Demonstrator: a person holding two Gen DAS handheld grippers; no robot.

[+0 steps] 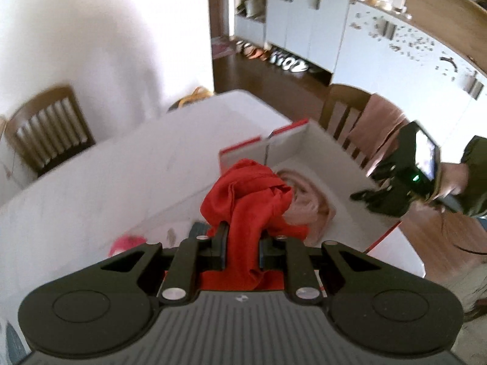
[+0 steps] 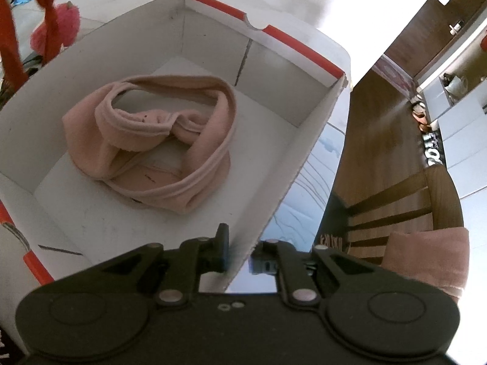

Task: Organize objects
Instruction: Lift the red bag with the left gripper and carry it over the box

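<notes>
In the left wrist view, the left gripper (image 1: 242, 245) has its jaws drawn narrow and clamped on a red cloth (image 1: 248, 200), thin and crumpled, which bunches up beyond the fingertips and trails back between the black fingers (image 1: 221, 245). The gripper tilts downward, holding the cloth over the near corner of a white cardboard box (image 1: 299, 146) with red trim along its rim. Inside the box lies a soft pink garment (image 1: 307, 200). At the right edge of the box, a hand (image 1: 453, 179) holds the right gripper (image 1: 369, 196), which reaches the box's side wall. Left of the box, a fuzzy pink object (image 1: 126, 243) lies on the white table (image 1: 106, 167), blurred. In the right wrist view, the right gripper (image 2: 242, 252) points steeply down, its jaws nearly together and pinching the thin cardboard wall of the box (image 2: 274, 200), one finger inside and one outside. The pink garment (image 2: 152, 140), a fleecy looped band, rests on the box floor. Beyond the box's far left corner the red cloth (image 2: 50, 15) hangs in twisted strands, with the fuzzy pink object (image 2: 65, 27) behind it.
</notes>
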